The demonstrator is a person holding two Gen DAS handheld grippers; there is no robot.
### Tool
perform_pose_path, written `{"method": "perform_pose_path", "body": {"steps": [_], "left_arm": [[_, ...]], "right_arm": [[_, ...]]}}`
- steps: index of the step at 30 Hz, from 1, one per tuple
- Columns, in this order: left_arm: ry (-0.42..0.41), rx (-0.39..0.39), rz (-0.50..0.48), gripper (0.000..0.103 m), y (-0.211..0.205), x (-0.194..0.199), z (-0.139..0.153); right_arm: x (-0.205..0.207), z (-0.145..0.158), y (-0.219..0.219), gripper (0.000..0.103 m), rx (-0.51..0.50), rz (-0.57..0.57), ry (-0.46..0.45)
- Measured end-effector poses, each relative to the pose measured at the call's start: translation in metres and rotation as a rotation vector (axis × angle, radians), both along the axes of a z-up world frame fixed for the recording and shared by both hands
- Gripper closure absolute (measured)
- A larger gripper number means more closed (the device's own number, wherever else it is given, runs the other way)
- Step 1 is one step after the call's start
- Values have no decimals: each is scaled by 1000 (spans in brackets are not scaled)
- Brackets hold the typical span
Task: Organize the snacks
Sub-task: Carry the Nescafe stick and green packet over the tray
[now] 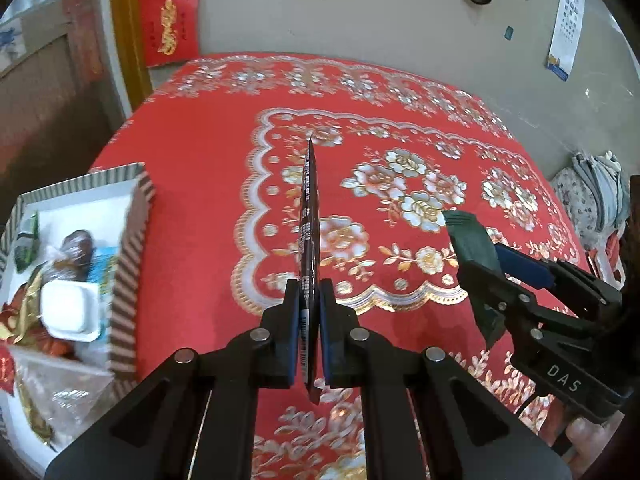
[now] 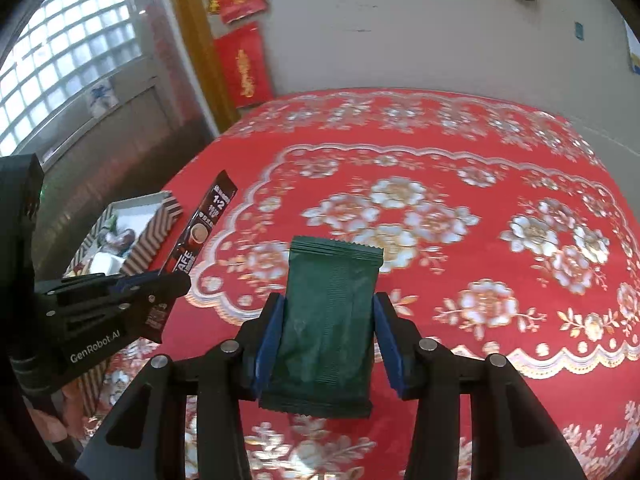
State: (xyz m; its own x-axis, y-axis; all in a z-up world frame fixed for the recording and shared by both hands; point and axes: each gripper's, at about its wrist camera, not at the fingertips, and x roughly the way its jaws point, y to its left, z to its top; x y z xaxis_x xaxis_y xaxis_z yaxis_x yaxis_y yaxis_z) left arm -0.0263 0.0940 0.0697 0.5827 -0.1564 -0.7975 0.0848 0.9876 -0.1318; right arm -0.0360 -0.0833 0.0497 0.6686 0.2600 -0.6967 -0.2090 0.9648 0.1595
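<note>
Left gripper (image 1: 309, 312): clamped on a thin, glossy brown coffee stick (image 1: 309, 216), long axis pointing away; striped cardboard box (image 1: 130, 248) lay just left, nearer this hand. Right gripper (image 2: 330, 316): closed on a crinkled green foil packet (image 2: 332, 312), held farther from the box, above the red floral tablecloth (image 2: 480, 320).

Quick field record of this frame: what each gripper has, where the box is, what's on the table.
left gripper: shut on coffee stick sachet, seen edge-on, held clear above the cloth
right gripper: shut on green packet, pads on its two long sides
striped box: open, at the table's left edge, beside the left gripper
box contents: white tub, assorted wrapped snacks
table: red floral tablecloth; no loose snacks visible on it
task state: both items in hand, neither in the box yet
</note>
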Motion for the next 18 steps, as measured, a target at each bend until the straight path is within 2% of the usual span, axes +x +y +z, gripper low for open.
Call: {"method": "perform_pose_path", "body": {"steps": [8, 18], "left_arm": [[-45, 3, 50, 96, 35, -24, 11], [-95, 2, 156, 96, 99, -53, 28]], "right_arm": [[-8, 8, 45, 57, -13, 77, -19], [-12, 23, 113, 57, -30, 203, -49]]}}
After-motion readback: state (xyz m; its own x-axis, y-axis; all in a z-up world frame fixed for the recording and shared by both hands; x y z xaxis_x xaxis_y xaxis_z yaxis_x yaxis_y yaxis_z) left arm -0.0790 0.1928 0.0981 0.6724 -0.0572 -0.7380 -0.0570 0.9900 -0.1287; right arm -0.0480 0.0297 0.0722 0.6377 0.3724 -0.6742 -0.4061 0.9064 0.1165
